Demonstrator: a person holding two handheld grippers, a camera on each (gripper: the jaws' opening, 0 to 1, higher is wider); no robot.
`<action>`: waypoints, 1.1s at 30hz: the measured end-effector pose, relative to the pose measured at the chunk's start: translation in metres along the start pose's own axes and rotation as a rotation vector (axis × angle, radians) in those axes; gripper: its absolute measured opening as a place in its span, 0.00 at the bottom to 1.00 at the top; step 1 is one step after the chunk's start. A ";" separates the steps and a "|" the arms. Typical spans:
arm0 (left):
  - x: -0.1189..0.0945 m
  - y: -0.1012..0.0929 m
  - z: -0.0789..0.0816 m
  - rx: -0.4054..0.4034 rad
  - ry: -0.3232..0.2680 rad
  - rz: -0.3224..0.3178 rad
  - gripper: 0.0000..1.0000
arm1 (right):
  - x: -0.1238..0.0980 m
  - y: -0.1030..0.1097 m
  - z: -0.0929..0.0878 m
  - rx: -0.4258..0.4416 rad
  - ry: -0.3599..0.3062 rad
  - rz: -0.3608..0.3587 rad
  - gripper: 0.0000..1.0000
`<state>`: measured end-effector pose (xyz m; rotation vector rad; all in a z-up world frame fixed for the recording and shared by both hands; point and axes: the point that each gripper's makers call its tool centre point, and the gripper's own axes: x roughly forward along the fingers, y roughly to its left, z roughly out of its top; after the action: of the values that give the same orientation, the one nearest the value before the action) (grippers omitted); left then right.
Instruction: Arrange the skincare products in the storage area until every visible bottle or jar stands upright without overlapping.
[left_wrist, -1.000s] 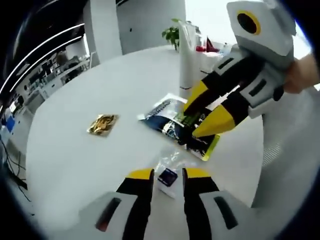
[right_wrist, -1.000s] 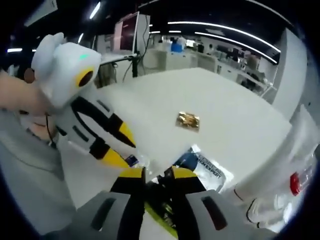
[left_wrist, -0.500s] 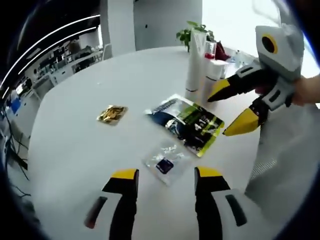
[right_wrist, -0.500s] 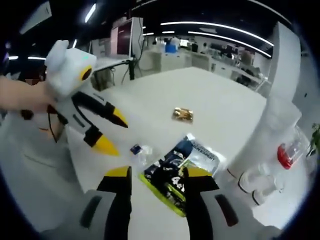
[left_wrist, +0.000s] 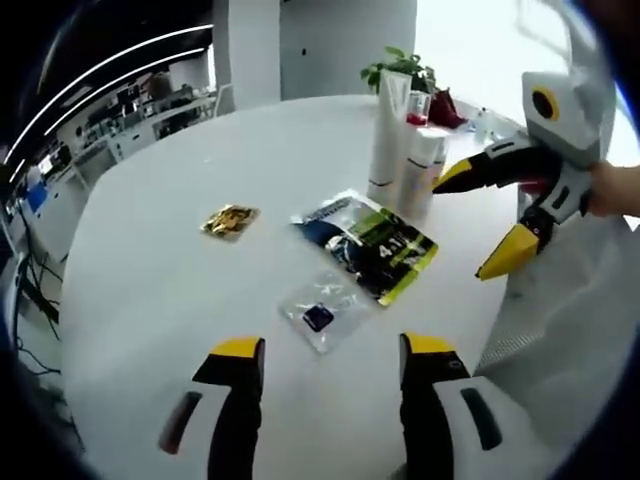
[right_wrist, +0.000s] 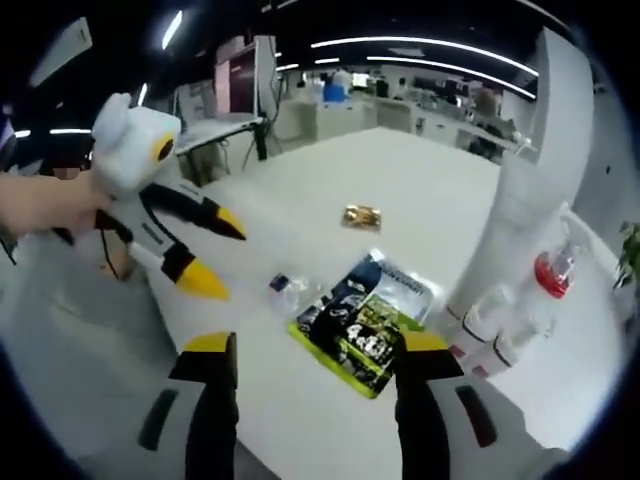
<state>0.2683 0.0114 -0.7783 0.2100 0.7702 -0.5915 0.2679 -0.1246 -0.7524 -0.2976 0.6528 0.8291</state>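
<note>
In the left gripper view, the left gripper (left_wrist: 325, 350) gapes wide, empty, above a round white table (left_wrist: 180, 290); a flat dark-blue-and-lime sachet (left_wrist: 368, 243) reads "4 in 1", beside upright white tubes (left_wrist: 388, 140). In the right gripper view, the right gripper (right_wrist: 318, 348) is spread, empty, over that sachet (right_wrist: 365, 325).

Left gripper (left_wrist: 325, 360) hangs jaws apart over the round white table (left_wrist: 160, 290). Flat dark-and-lime sachet (left_wrist: 368, 243), small clear packet (left_wrist: 320, 312), gold foil packet (left_wrist: 229, 220); tall white tubes (left_wrist: 388, 140) upright behind.
</note>
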 end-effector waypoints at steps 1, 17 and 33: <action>-0.002 0.000 -0.001 -0.005 0.000 0.002 0.55 | -0.002 -0.001 -0.001 0.007 -0.001 -0.004 0.67; -0.032 -0.002 -0.012 -0.067 -0.011 0.049 0.60 | -0.045 -0.022 -0.020 0.106 -0.006 -0.068 0.81; -0.055 -0.010 -0.018 -0.119 -0.010 0.058 0.72 | -0.092 -0.047 -0.023 0.181 -0.063 -0.119 0.89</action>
<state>0.2208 0.0339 -0.7522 0.1197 0.7848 -0.4904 0.2485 -0.2200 -0.7113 -0.1436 0.6402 0.6584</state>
